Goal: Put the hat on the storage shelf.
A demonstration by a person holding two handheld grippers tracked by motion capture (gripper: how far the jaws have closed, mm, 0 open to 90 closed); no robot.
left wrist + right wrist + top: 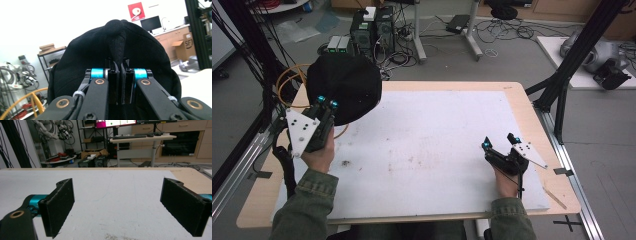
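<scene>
Here the left gripper (326, 102) is clamped on a black cap (344, 92) — its jaws pinch a fold of the fabric, and the cap hangs lifted over the table's (522, 107) far left corner. The right gripper (498, 141) rests near the right edge, jaws wide apart — nothing between them.

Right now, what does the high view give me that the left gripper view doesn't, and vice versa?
High view alone: the right gripper, jaws open, low over the white board near its right edge; the whole table, the person's green sleeves, and the black cap raised at the board's far left corner.

Left gripper view alone: the pinch itself, jaws closed on a fold of the cap's fabric, plus a red wall sign and cardboard boxes behind.

Both: the left gripper shut on the black cap, and the orange cable loop to its left.
</scene>
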